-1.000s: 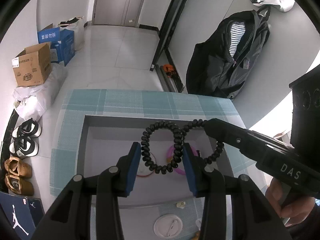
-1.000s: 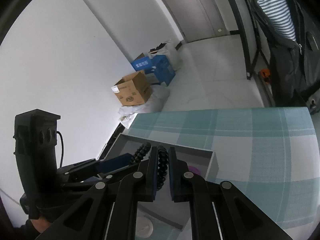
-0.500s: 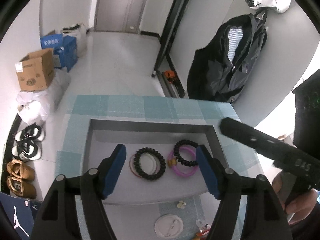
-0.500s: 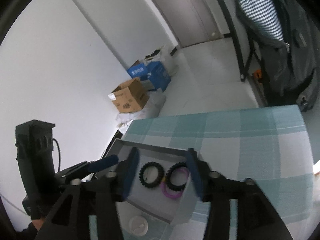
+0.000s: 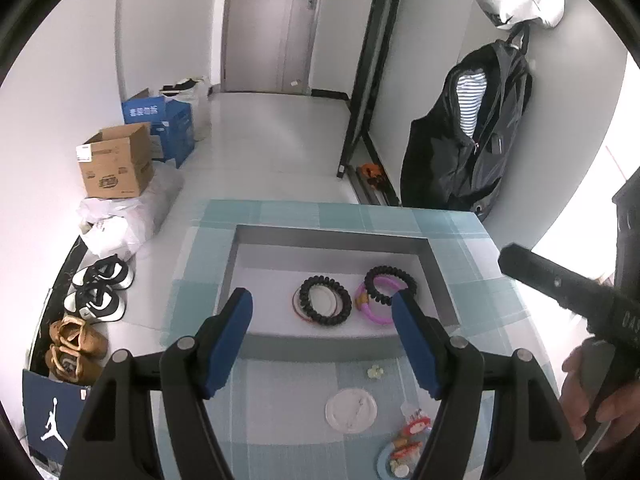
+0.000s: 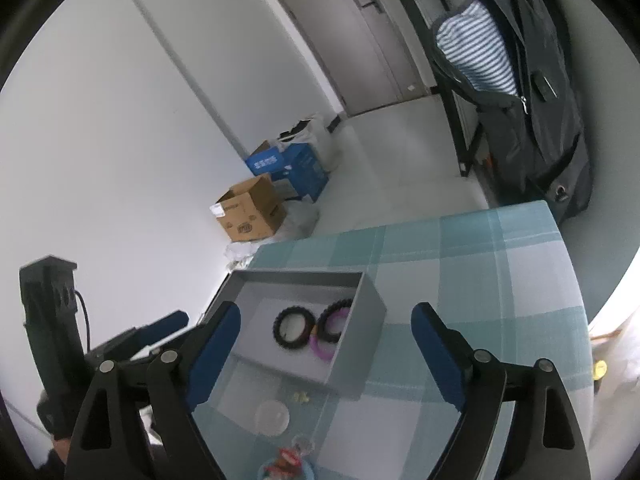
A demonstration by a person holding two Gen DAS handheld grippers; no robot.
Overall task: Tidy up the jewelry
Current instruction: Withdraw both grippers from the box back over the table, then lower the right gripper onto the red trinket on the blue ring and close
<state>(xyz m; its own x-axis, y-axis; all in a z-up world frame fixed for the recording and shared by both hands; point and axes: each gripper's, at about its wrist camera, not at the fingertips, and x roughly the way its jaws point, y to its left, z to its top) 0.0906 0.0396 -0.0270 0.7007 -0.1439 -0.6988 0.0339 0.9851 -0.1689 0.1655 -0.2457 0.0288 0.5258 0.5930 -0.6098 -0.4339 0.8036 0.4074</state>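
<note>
Jaws spread, empty on left gripper (image 5: 322, 310) and right gripper (image 6: 326, 322); grey rectangular tray (image 5: 332, 236) holds black coiled bands (image 5: 325, 300), purple ring (image 5: 376, 314).

A shallow tray (image 5: 332, 236) sits on a table (image 5: 472, 280). In the tray, two coiled bands lie side by side: the left band (image 5: 325, 300) rests on a disc (image 5: 322, 300), the right band (image 5: 390, 286) overlaps a bangle (image 5: 378, 314). Before the tray, nearer the viewer, lie a small flower piece (image 5: 374, 371), a round lid (image 5: 351, 405) and a small dish (image 5: 400, 460).
</note>
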